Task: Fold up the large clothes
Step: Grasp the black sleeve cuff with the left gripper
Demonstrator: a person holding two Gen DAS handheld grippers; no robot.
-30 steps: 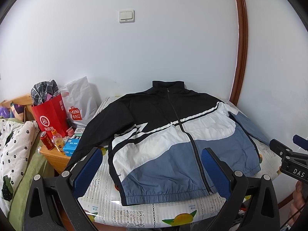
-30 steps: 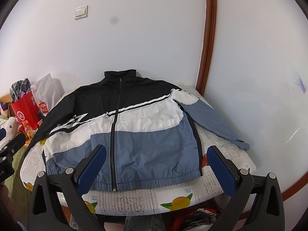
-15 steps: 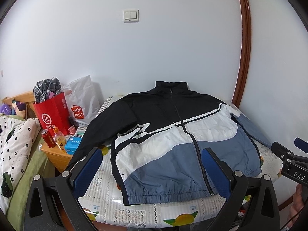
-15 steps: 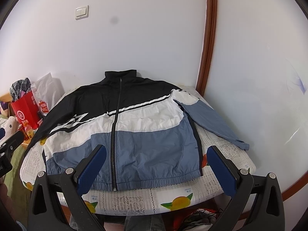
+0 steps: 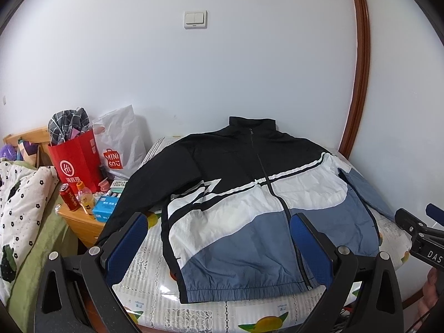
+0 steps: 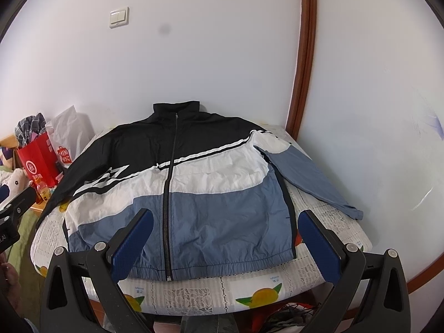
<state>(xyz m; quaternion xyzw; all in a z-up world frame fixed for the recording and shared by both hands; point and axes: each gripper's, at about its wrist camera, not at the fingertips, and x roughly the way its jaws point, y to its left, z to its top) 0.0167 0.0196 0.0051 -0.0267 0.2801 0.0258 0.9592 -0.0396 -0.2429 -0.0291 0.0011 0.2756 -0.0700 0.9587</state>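
A black, white and blue zip jacket [image 5: 249, 211] lies spread flat, front up, on a round table, collar toward the wall; it also shows in the right wrist view [image 6: 188, 188]. Its blue right sleeve [image 6: 310, 180] lies out to the side. Its black left sleeve [image 5: 144, 191] runs down toward the table's left edge. My left gripper [image 5: 219, 245] is open and empty, held above the hem on the near side. My right gripper [image 6: 226, 242] is open and empty, also near the hem.
The table has a white lace cloth with fruit prints [image 6: 266, 291]. A wooden nightstand [image 5: 83, 222] at left holds a red bag [image 5: 75, 163], a white bag [image 5: 119, 141], a can and bottles. A bed with a floral quilt [image 5: 19, 199] is far left. Walls stand behind and right.
Both grippers have shifted slightly, the left one a little to the left and back. The jacket has not moved. Both stay open.
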